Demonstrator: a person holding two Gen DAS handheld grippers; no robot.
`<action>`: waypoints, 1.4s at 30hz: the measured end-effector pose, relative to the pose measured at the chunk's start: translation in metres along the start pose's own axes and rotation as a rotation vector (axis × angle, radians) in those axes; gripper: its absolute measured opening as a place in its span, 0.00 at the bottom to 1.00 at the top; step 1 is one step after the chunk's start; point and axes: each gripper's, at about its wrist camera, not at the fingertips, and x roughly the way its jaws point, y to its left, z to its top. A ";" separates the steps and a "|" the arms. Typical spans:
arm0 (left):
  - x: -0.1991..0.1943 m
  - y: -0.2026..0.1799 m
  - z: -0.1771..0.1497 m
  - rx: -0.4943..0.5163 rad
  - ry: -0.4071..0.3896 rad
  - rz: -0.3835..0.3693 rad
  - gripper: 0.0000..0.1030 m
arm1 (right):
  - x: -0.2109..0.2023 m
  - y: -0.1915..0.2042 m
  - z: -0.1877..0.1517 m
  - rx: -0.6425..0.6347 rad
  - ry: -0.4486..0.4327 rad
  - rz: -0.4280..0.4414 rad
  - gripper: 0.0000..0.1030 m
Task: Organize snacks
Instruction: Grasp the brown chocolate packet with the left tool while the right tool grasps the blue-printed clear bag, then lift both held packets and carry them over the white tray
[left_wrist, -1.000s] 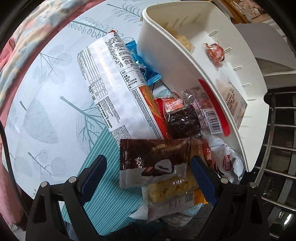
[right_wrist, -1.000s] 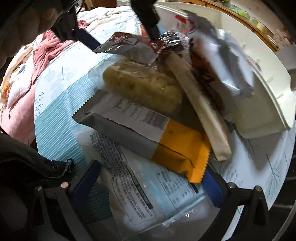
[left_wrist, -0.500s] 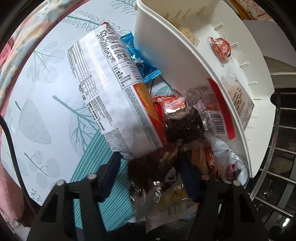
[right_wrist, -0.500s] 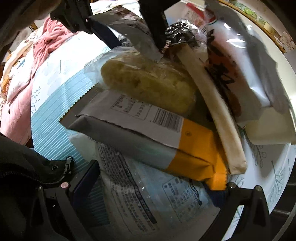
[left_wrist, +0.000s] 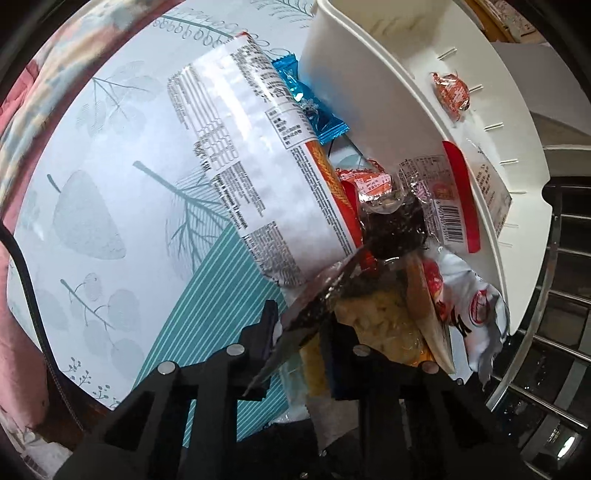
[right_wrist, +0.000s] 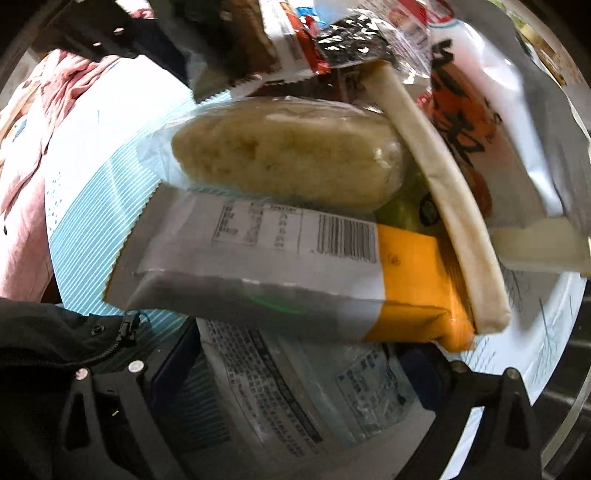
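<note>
Down on the leaf-print tablecloth the snacks lie heaped against the white divided tray. At the heap's near edge, away from the tray, the left gripper has its fingers pinched on a dark chocolate-cake wrapper. Beside that wrapper, the right gripper has its jaws wide and closing, straddling a clear printed packet below the grey-and-orange pack; neither pad visibly presses it.

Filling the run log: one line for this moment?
left gripper: shut on brown wrapper | right gripper: closing, straddling grey-orange packet | tray: one candy
</note>
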 end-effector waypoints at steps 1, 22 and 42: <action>-0.002 0.001 -0.001 -0.001 -0.003 -0.004 0.18 | 0.000 -0.001 0.000 0.005 0.014 0.001 0.94; -0.086 0.024 -0.045 0.136 -0.033 -0.039 0.17 | -0.022 -0.028 -0.014 0.423 0.215 0.338 0.91; -0.196 -0.053 -0.016 0.553 -0.087 -0.047 0.17 | -0.178 -0.091 -0.015 0.728 -0.205 0.279 0.91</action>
